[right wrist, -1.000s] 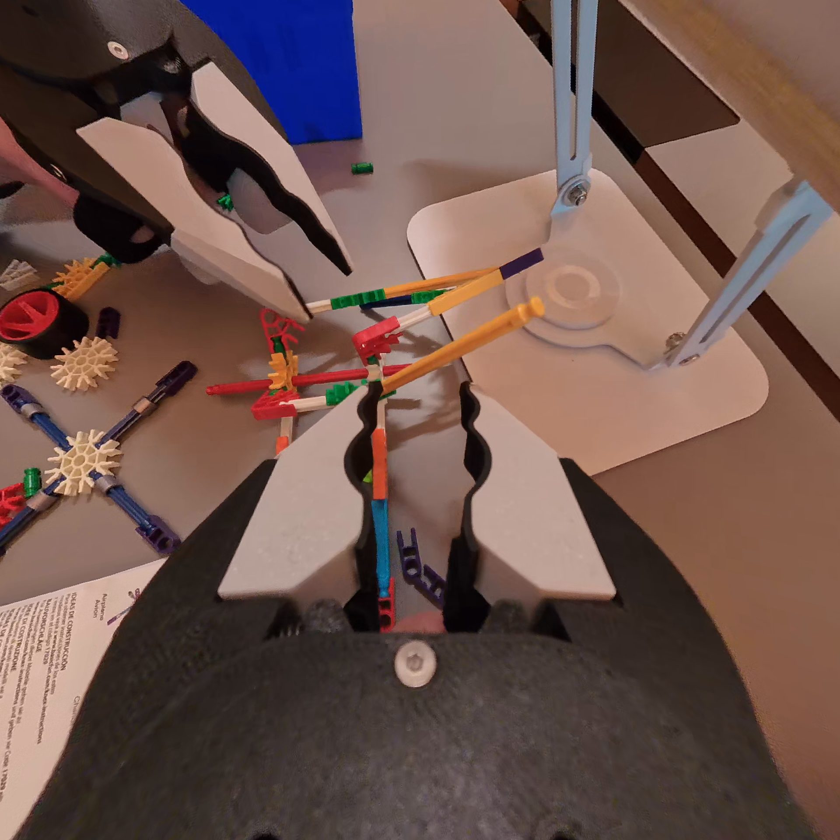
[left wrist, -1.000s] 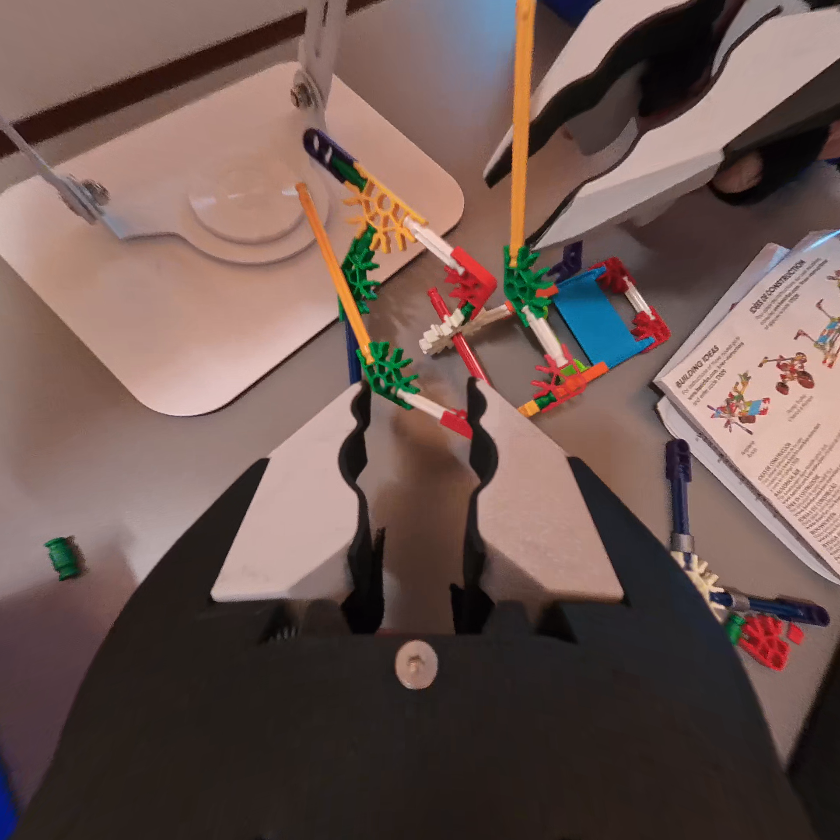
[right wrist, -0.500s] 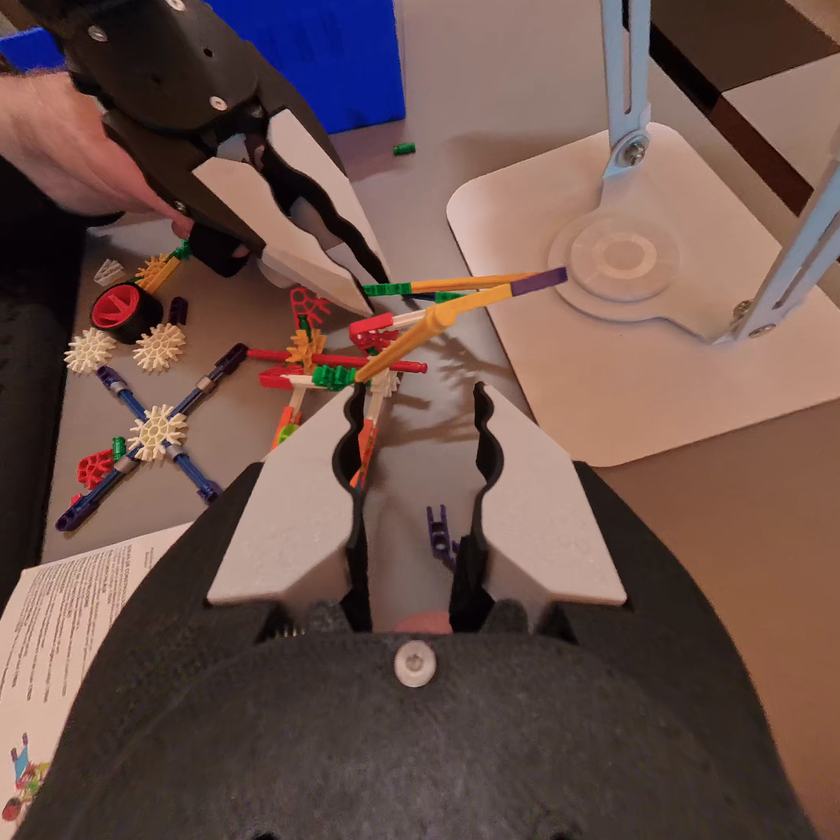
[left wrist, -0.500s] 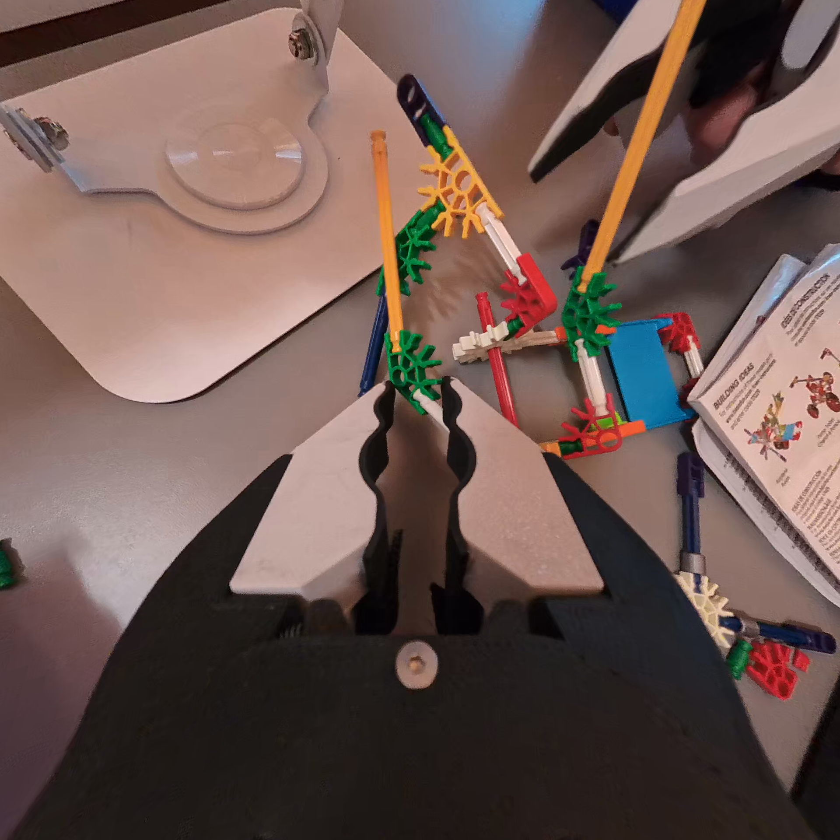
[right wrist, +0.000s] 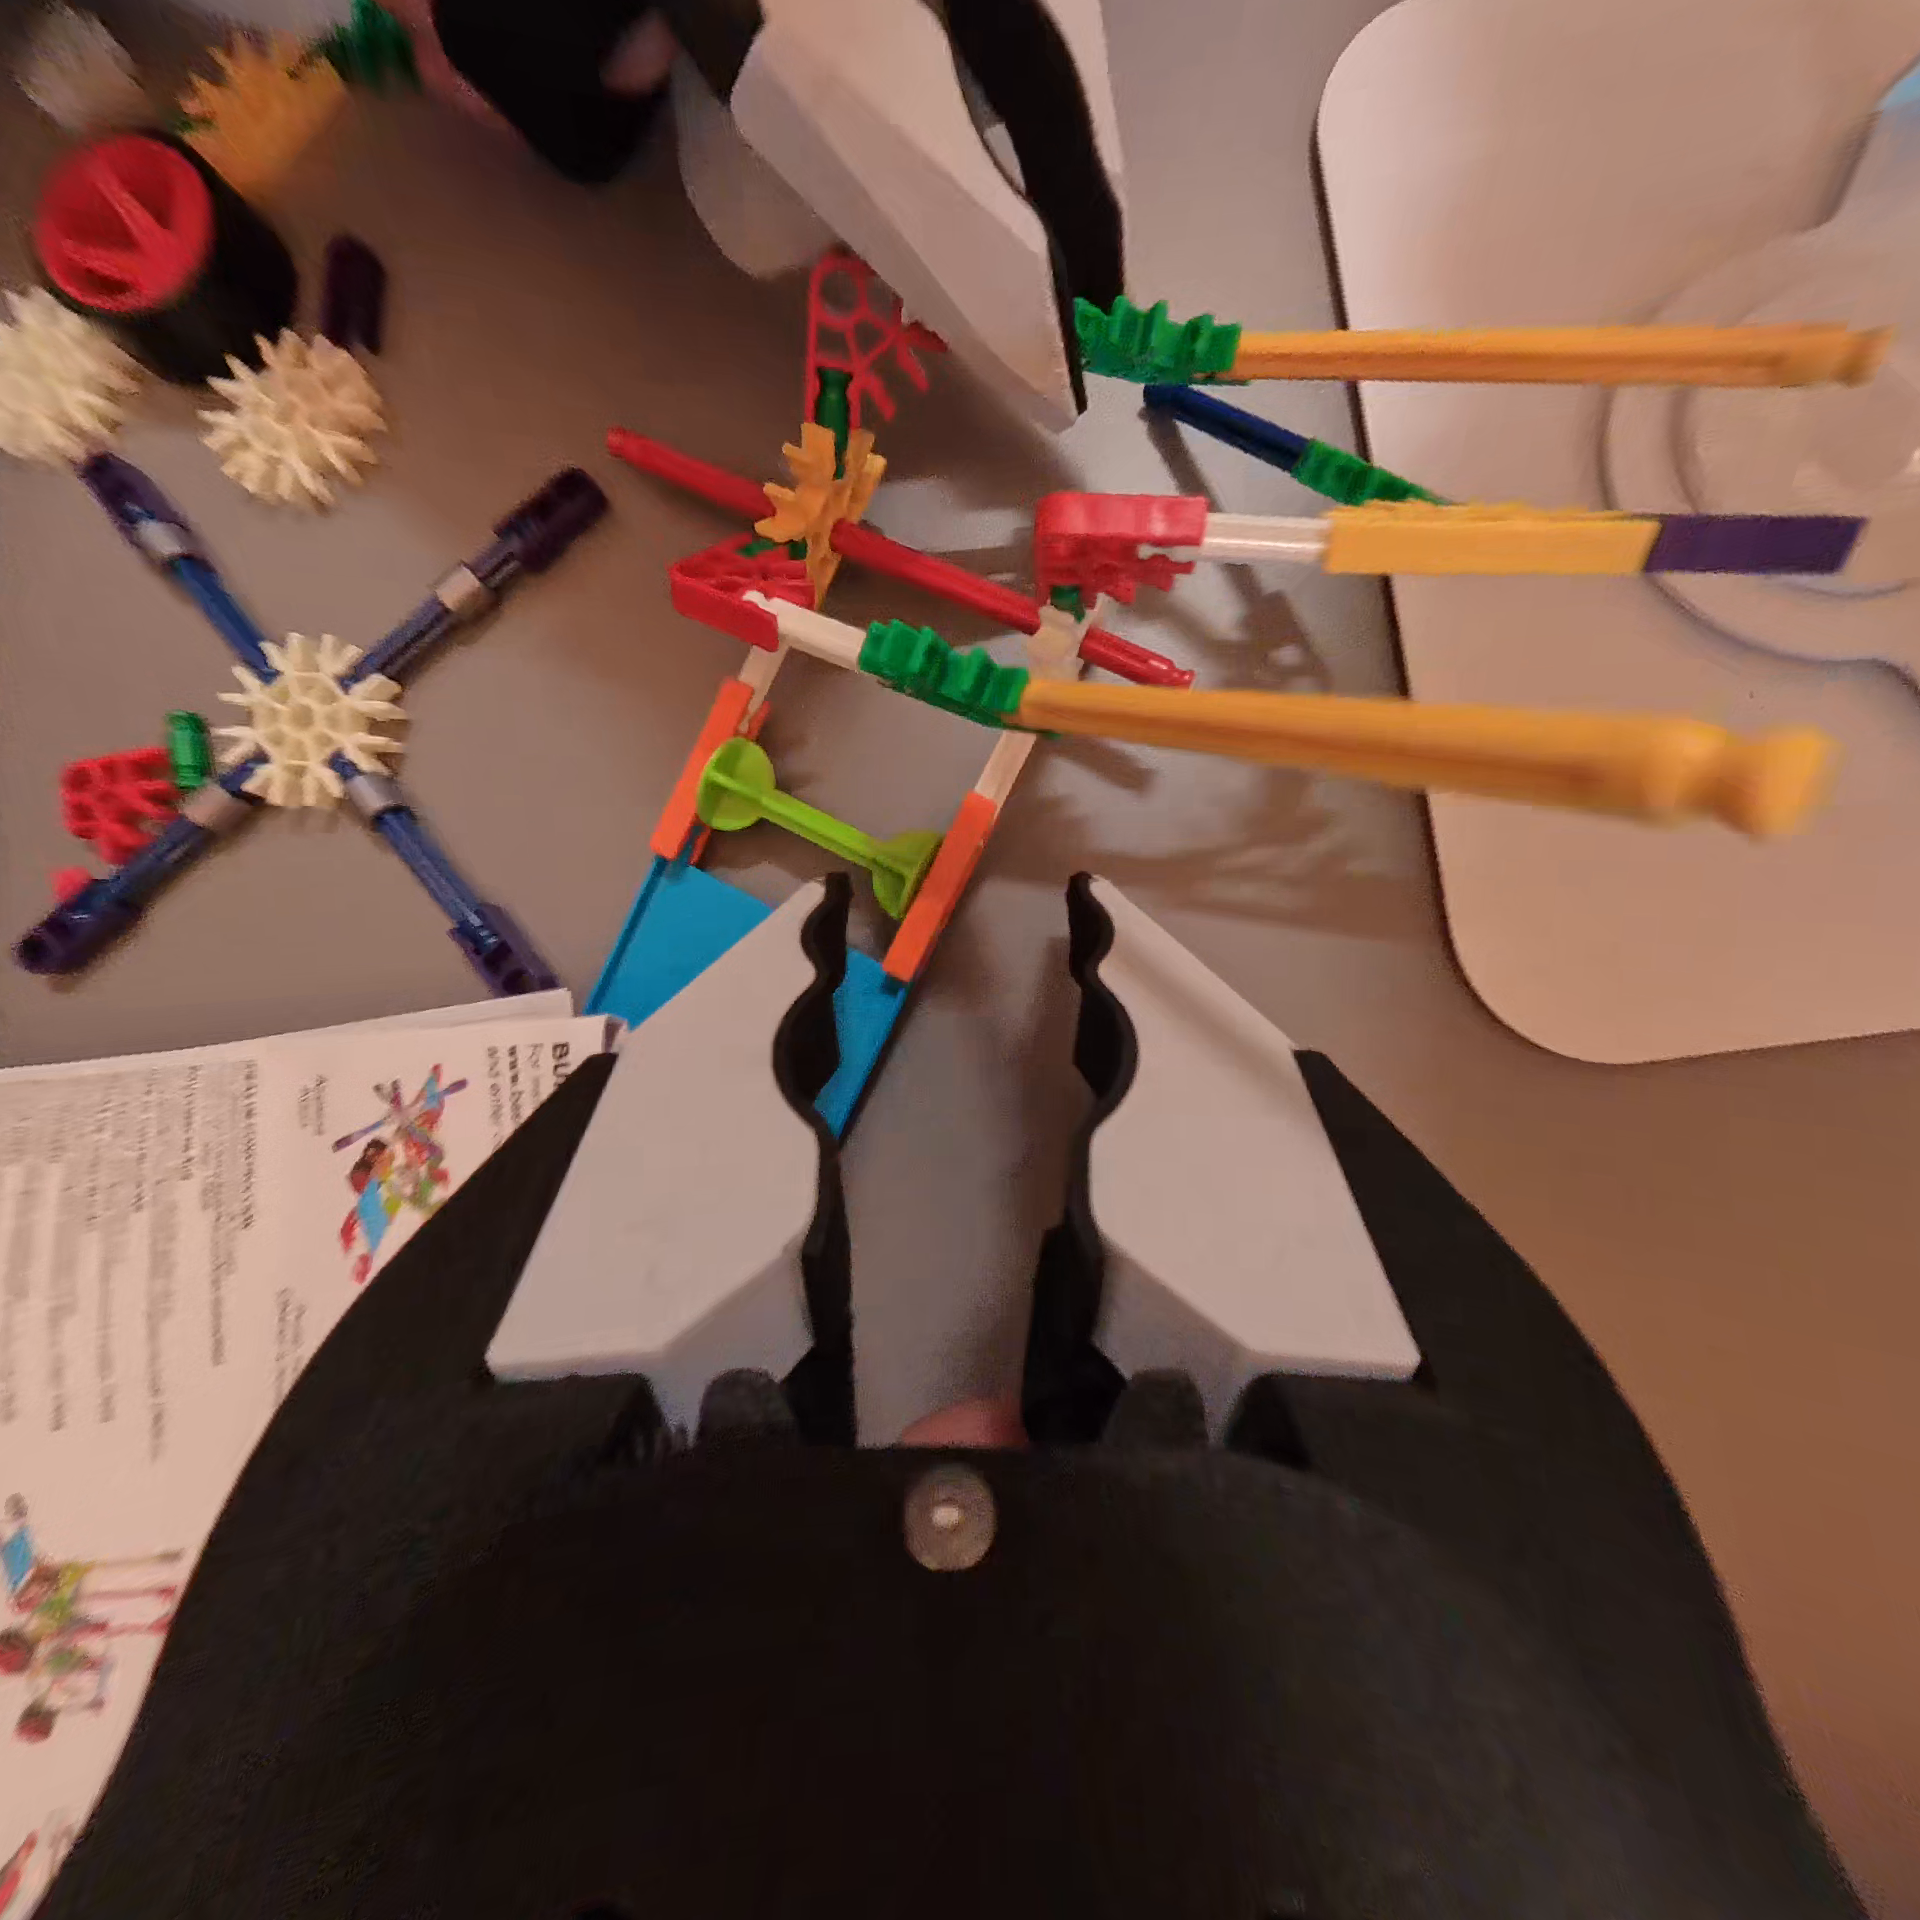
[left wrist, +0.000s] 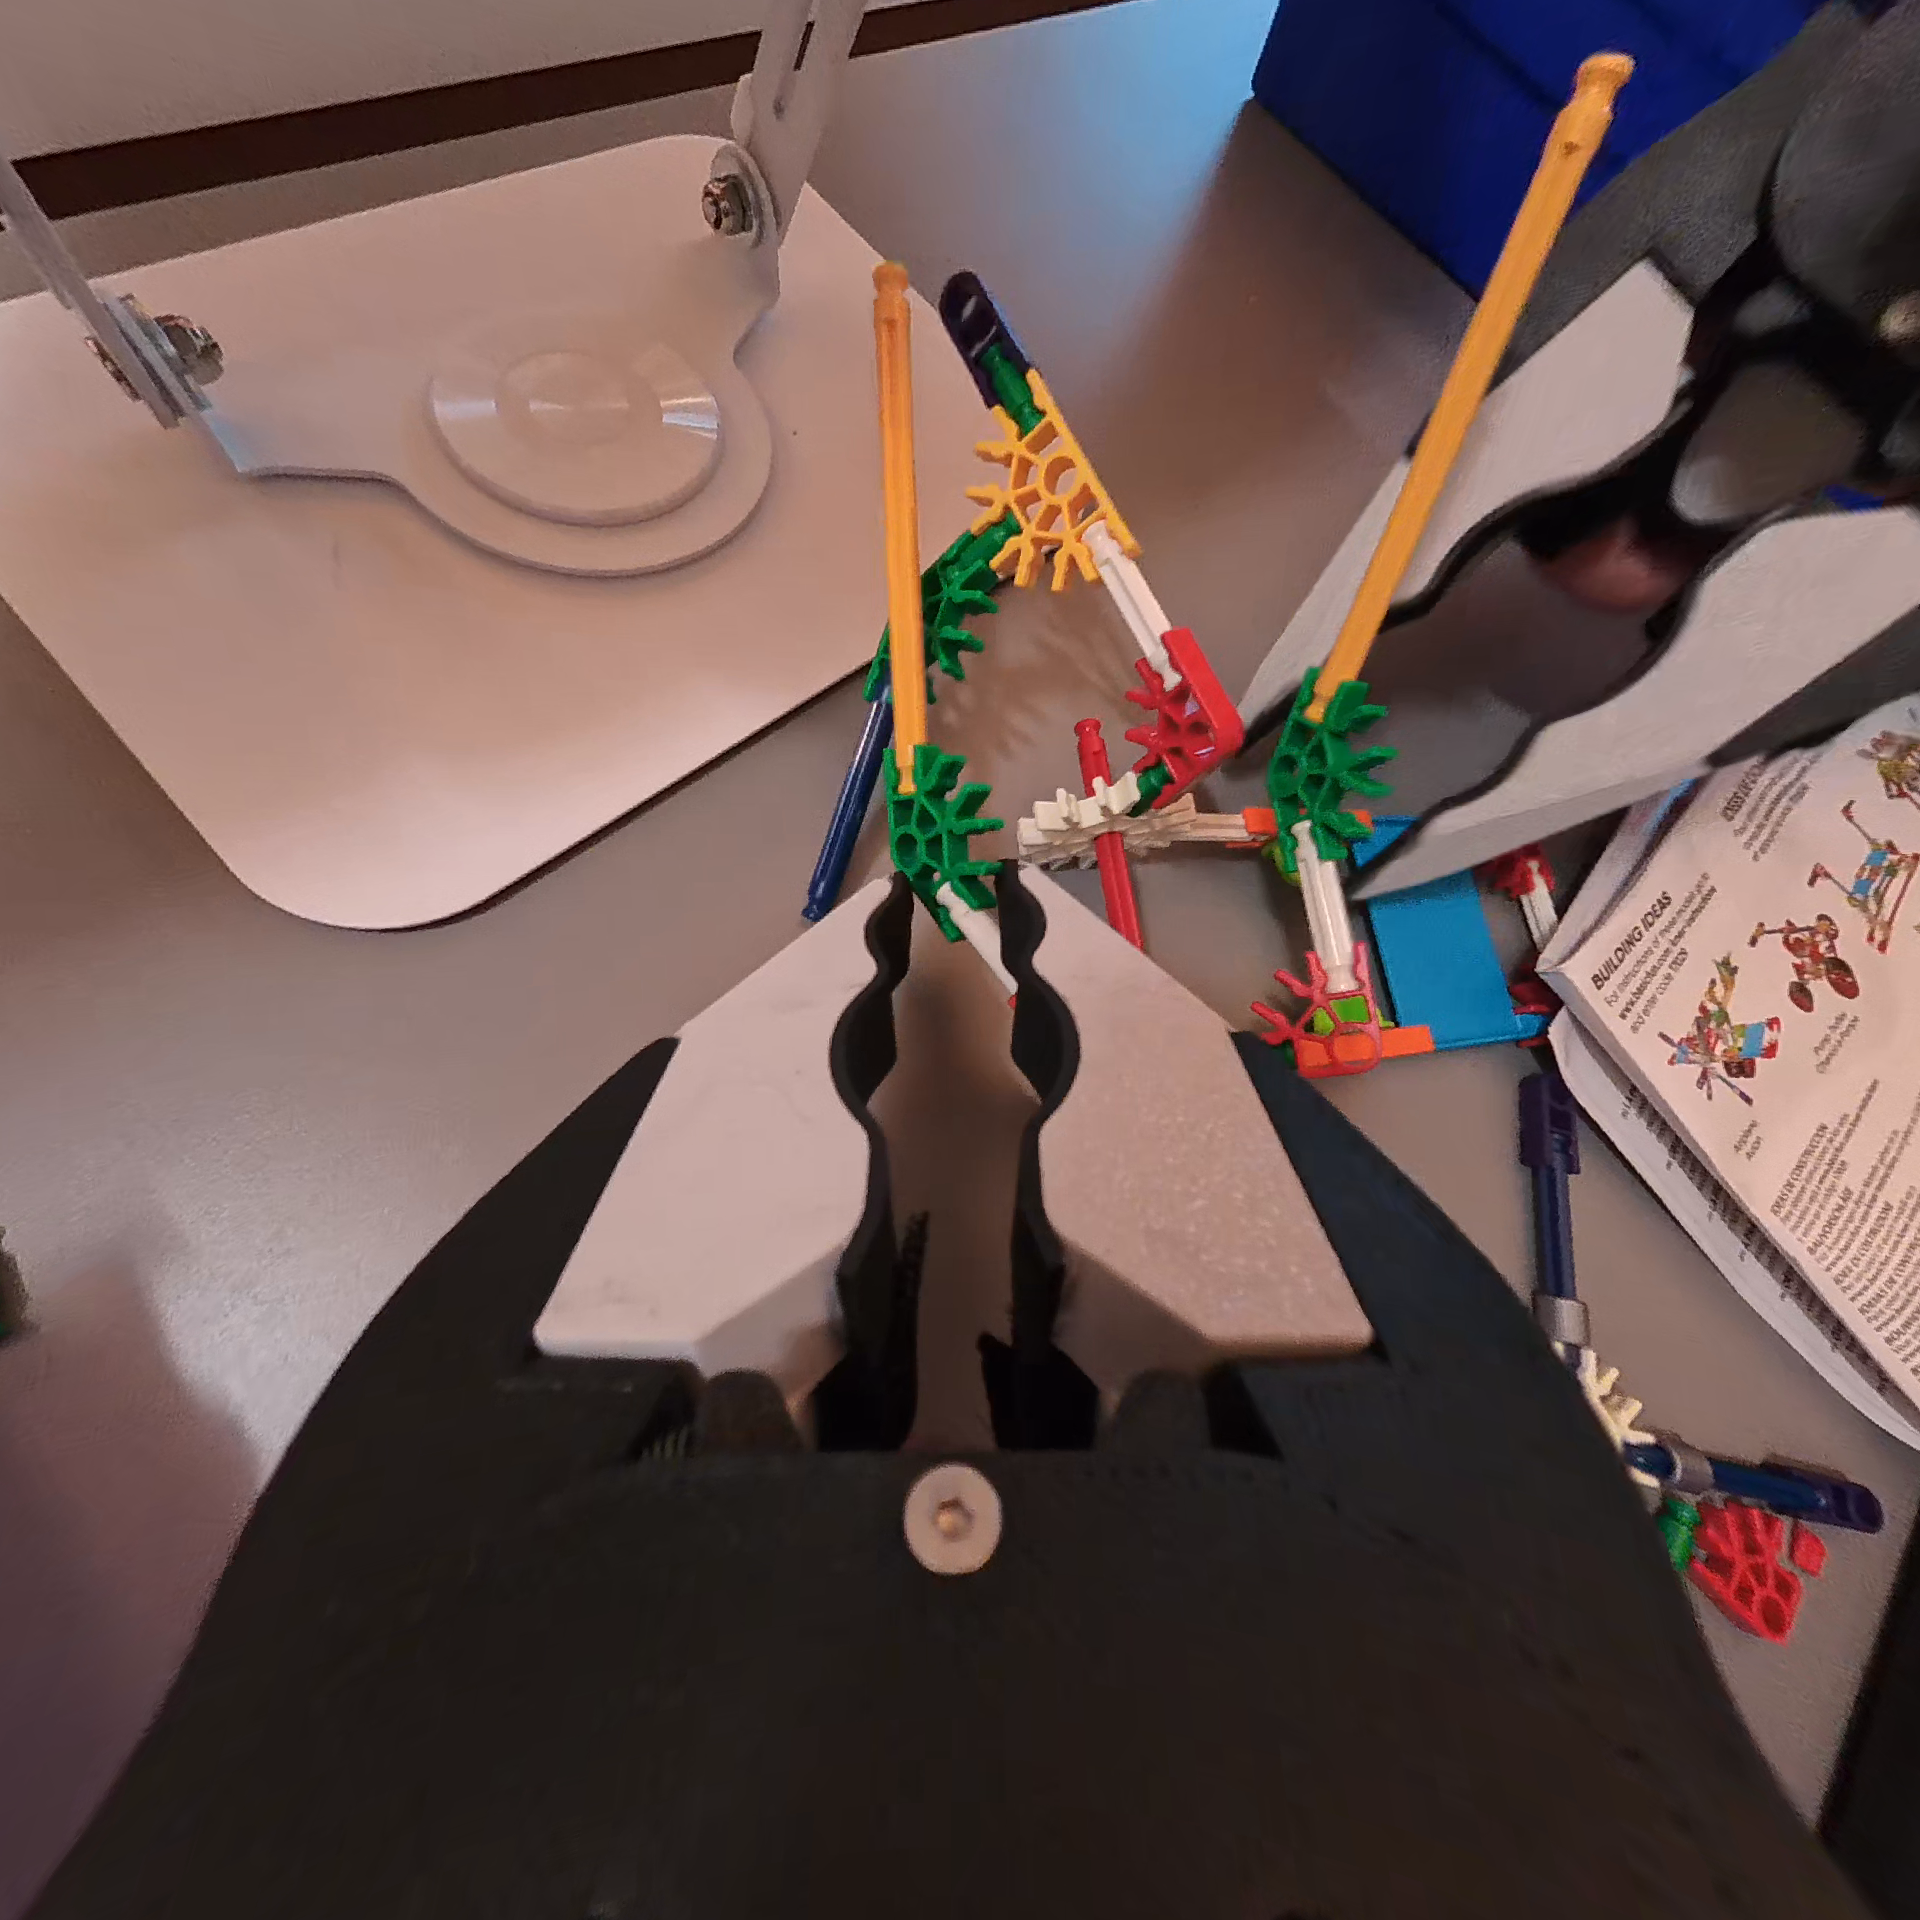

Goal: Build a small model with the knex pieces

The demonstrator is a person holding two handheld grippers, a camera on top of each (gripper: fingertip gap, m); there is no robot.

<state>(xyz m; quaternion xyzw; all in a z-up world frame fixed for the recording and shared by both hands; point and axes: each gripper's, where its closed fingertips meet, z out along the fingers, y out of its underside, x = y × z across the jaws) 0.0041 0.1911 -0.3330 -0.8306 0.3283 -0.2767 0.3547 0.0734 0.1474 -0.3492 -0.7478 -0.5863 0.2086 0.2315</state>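
Hidden or unclear: the right wrist view is motion-blurred, worst at its top left corner. There a red wheel (right wrist: pixel 125 223) in a black tyre and the pieces round it are smeared. The left gripper's (left wrist: pixel 956 909) right finger covers the lower end of a white rod (left wrist: pixel 977 930). The booklet (left wrist: pixel 1714 1039) is cut off by the frame in both views.

Left gripper: fingers narrowly apart, with the white rod and the edge of a green connector (left wrist: pixel 935 831) between the tips. Whether they press on the rod cannot be told.

Right gripper (right wrist: pixel 956 894): fingers clearly apart, holding nothing. Its left finger overlaps the blue panel (right wrist: pixel 686 935), and an orange piece lies just inside the gap.

Toy model (left wrist: pixel 1184 717): a rod-and-connector frame in red, white, green, orange and yellow. It lies on the grey table (left wrist: pixel 312 1091), touching the near corner of the white stand base (left wrist: pixel 416 675), which sits toward the table's far edge. Two yellow rods (left wrist: pixel 899 520) rise from green connectors. A lime-green spool (right wrist: pixel 821 821) spans the frame.

Also present are a blue box (left wrist: pixel 1455 104) and a loose cross of blue rods (right wrist: pixel 312 717).
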